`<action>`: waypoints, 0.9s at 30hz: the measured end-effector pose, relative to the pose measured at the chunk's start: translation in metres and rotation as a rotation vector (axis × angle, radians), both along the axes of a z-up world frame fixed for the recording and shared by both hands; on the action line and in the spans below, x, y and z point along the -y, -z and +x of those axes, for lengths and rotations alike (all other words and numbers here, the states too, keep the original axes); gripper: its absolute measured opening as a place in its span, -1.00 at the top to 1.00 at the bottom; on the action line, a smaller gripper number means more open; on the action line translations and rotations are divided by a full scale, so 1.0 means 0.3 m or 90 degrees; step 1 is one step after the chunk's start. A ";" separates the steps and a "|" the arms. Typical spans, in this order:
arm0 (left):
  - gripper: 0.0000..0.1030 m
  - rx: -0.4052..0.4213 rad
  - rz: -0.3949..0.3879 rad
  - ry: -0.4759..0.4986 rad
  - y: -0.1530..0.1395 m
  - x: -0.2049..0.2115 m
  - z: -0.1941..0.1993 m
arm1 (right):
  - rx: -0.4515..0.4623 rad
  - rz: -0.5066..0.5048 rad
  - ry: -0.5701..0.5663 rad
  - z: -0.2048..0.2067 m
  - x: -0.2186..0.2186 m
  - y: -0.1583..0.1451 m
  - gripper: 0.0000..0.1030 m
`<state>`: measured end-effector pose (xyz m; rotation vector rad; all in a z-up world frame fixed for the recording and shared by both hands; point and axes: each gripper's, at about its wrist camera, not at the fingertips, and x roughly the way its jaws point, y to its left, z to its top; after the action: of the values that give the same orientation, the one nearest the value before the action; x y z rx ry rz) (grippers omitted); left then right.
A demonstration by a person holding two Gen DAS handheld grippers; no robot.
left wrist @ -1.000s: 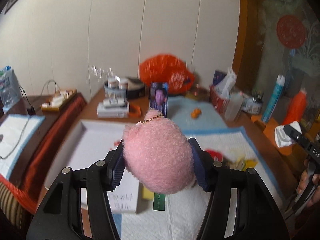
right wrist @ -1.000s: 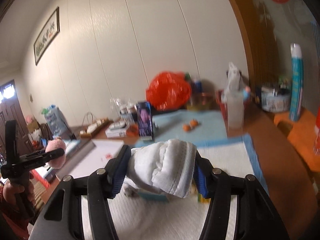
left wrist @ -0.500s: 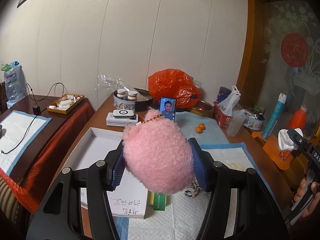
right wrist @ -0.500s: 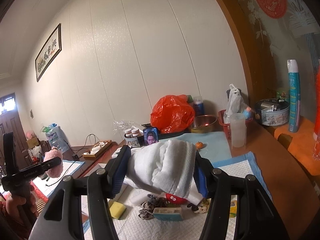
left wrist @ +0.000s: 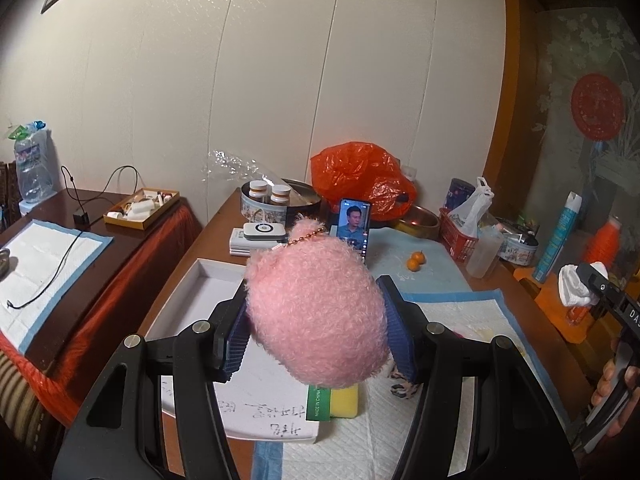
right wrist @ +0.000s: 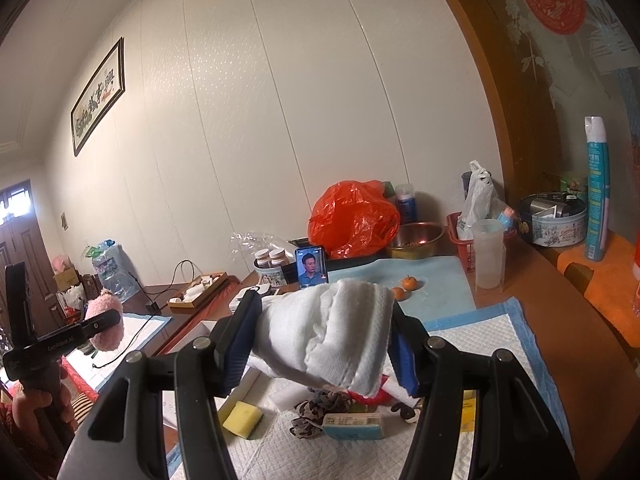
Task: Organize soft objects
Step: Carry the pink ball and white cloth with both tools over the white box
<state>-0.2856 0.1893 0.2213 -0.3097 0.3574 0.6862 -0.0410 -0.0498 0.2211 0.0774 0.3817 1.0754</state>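
Note:
My left gripper (left wrist: 318, 332) is shut on a fluffy pink plush ball (left wrist: 316, 312) with a bead chain, held above the near end of a shallow white box (left wrist: 188, 300). My right gripper (right wrist: 322, 340) is shut on a folded white towel (right wrist: 332, 336), held above the white pad (right wrist: 480, 332). On the pad below lie a yellow sponge (right wrist: 242, 419), a leopard-print scrunchie (right wrist: 316, 412), a small blue-and-tan block (right wrist: 352, 426) and a red item (right wrist: 376, 390) partly hidden by the towel. The right gripper with the towel (left wrist: 576, 290) shows at the right edge of the left wrist view; the left gripper with the plush (right wrist: 104, 326) shows at far left of the right wrist view.
At the back of the wooden table stand a phone (left wrist: 354, 224) with a lit screen, an orange plastic bag (left wrist: 360, 180), a round tin with pill bottles (left wrist: 268, 198), a metal bowl (right wrist: 416, 236), two small oranges (left wrist: 416, 260), a red basket (left wrist: 458, 236) and a plastic cup (right wrist: 488, 260). A side table (left wrist: 60, 240) stands left.
Both grippers have risen and tilted up, keeping the plush and the towel in their grip; the table items now sit lower in both views.

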 end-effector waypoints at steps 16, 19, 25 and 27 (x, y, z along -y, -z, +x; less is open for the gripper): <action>-0.15 0.002 -0.021 0.009 0.036 -0.095 -0.029 | -0.003 -0.020 0.013 -0.048 -0.089 0.005 -0.17; -0.15 0.003 -0.024 0.010 0.040 -0.115 -0.040 | -0.003 -0.023 0.015 -0.058 -0.111 0.002 -0.17; -0.15 0.000 -0.026 0.015 0.042 -0.177 -0.061 | -0.007 -0.030 0.018 -0.081 -0.161 0.002 -0.17; -0.15 -0.001 -0.026 0.017 0.043 -0.205 -0.072 | -0.010 -0.031 0.020 -0.089 -0.180 0.004 -0.17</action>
<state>-0.3071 0.2507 0.2085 -0.3431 0.3776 0.6541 -0.0677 0.0041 0.2199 0.0484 0.4196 1.0347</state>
